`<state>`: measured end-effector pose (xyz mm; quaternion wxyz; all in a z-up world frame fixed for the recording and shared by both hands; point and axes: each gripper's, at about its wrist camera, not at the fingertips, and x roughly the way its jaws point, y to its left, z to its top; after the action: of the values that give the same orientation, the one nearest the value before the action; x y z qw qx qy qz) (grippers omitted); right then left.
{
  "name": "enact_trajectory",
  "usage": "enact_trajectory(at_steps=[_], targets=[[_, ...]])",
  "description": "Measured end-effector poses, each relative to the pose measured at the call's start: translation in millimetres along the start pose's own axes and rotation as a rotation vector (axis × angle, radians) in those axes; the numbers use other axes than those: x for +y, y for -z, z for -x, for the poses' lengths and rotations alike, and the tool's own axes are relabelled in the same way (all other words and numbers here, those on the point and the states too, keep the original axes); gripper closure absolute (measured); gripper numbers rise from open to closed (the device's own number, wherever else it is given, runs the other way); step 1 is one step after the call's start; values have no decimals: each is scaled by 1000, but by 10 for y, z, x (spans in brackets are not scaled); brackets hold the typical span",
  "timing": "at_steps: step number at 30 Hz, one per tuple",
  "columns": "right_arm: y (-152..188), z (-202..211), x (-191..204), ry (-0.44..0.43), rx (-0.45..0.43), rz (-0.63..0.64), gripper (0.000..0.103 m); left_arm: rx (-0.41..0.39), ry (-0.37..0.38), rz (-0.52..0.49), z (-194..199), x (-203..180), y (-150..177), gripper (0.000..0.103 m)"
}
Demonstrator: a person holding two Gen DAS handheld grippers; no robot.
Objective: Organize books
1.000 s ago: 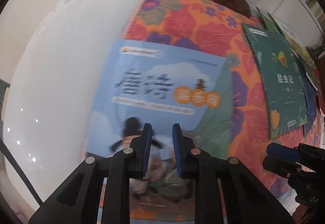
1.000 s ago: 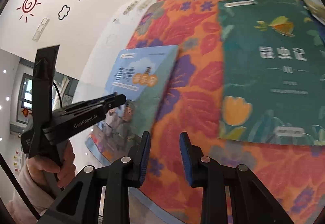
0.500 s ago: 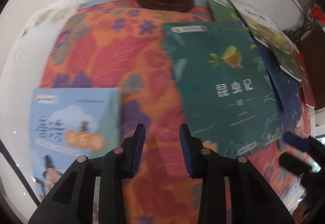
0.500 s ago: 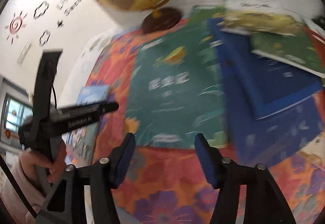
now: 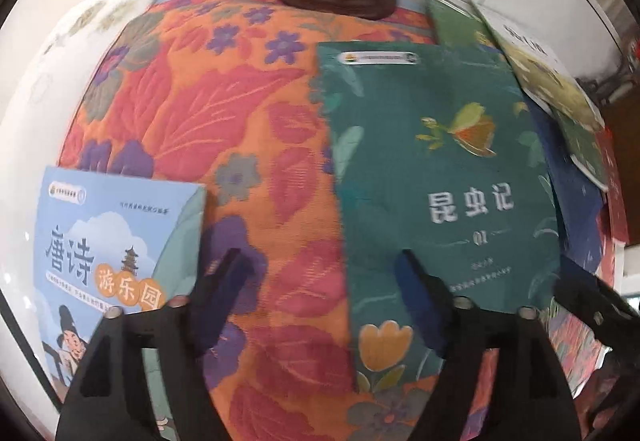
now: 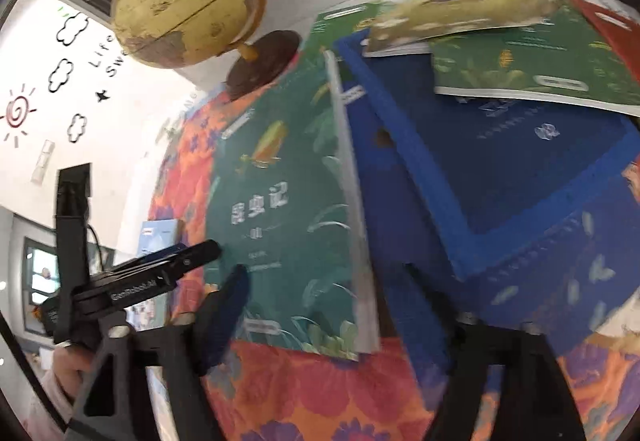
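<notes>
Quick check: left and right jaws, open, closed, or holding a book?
Left gripper: open, jaws just widening, holding nothing.
Right gripper: open, jaws just widening, holding nothing.

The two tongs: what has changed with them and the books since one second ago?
Left tongs let go of the light blue book, which now lies flat on the cloth, and swung over to the green book. Both tongs' jaws have just been opening; right tongs also came there. Other books unmoved.
</notes>
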<state>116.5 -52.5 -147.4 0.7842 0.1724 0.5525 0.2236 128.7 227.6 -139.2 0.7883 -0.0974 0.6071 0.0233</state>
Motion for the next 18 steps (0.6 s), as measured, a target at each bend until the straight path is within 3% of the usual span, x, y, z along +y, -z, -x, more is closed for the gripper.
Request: enact_trajectory(at_steps=[1, 3, 7, 11, 13, 14, 18], targets=[[3, -11, 17, -9, 2, 10, 7, 0, 14, 18, -5, 30, 7, 22], [-10, -69, 70, -8, 3, 44, 0, -10, 30, 36, -13, 52, 18, 21], [-59, -123, 103, -1, -8, 72, 0, -8, 55, 6, -27, -39, 32, 20], [-60, -85, -51, -181, 27, -10, 0, -8, 96, -101, 1, -299, 144, 19], [12, -175, -158, -284, 99, -98, 0, 7, 133, -147, 6, -423, 219, 17], [46, -124, -167, -276, 68, -99, 0, 8, 121, -163, 0, -483, 275, 19], [235, -25, -133, -222, 76, -59, 0, 11, 149, -165, 44, -530, 464, 20]])
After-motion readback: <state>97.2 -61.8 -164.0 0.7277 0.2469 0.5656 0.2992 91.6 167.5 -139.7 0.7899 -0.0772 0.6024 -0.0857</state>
